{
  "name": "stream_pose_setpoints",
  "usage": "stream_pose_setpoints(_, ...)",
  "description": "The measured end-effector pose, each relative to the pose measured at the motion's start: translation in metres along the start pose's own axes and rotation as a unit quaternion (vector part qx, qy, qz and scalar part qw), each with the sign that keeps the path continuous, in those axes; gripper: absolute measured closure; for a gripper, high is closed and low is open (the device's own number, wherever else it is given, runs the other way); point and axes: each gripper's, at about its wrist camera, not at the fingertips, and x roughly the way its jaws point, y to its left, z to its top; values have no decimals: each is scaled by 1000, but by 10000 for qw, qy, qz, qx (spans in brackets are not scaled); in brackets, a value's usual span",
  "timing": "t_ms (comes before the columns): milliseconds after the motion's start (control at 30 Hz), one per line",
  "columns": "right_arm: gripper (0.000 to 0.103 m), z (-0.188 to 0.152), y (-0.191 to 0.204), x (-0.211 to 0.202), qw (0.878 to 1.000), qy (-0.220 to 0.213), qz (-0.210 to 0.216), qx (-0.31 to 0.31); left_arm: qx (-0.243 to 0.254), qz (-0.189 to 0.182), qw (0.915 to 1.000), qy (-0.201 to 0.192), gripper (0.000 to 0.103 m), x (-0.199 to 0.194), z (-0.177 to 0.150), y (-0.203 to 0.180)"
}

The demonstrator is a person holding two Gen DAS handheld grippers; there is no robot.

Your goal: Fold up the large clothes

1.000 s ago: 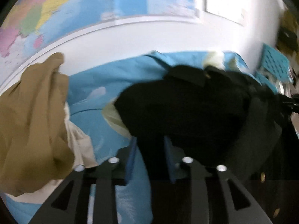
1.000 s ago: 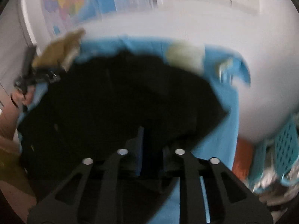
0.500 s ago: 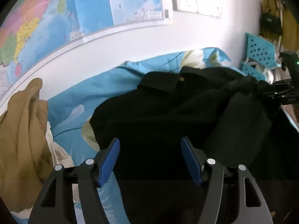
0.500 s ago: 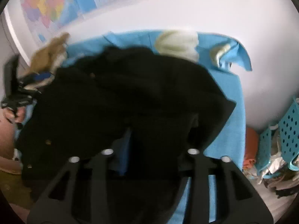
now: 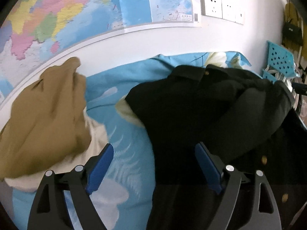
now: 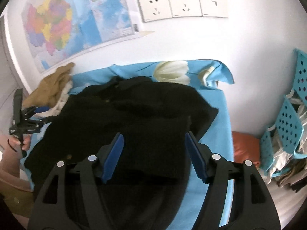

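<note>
A large black coat (image 5: 201, 111) with brass buttons lies partly folded on a blue flowered sheet (image 5: 132, 149); it also shows in the right wrist view (image 6: 134, 118). My left gripper (image 5: 153, 164) is open and empty, above the coat's left edge and the sheet. My right gripper (image 6: 153, 153) is open and empty, above the coat's near right part. The left gripper also shows at the far left of the right wrist view (image 6: 38, 115), held by a hand.
A tan garment over a white one (image 5: 44, 118) is heaped at the sheet's left end. A map (image 5: 76, 15) and wall sockets (image 6: 182, 5) hang on the white wall behind. Blue perforated baskets (image 6: 287, 126) and an orange item (image 6: 245, 147) stand to the right.
Both grippers were shut on the black coat a second ago. Both have opened, let go of it and drawn back. The coat has settled on the sheet.
</note>
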Motion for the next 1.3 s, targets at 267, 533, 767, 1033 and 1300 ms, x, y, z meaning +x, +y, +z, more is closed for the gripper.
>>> stream_pose_setpoints(267, 35, -26, 34, 22, 9989, 371, 187, -239, -75, 2, 10000, -16, 19, -19, -21, -8)
stream_pose_setpoints(533, 36, -33, 21, 28, 9982, 554, 51, 235, -190, -6, 9998, 98, 18, -27, -42, -4)
stream_pose_setpoints(767, 26, -50, 12, -13, 9973, 357, 293, 575, -419, -229, 9987, 170, 13, -44, -63, 12)
stream_pose_setpoints(1033, 13, -104, -12, -54, 9884, 382, 627, 1331, -1202, -1255, 9833, 548, 10, -56, -102, 48)
stream_pose_setpoints(1300, 11, -143, -8, -59, 9749, 538, 1322, 1709, -1276, -2190, 9638, 826, 9, -57, -128, 37)
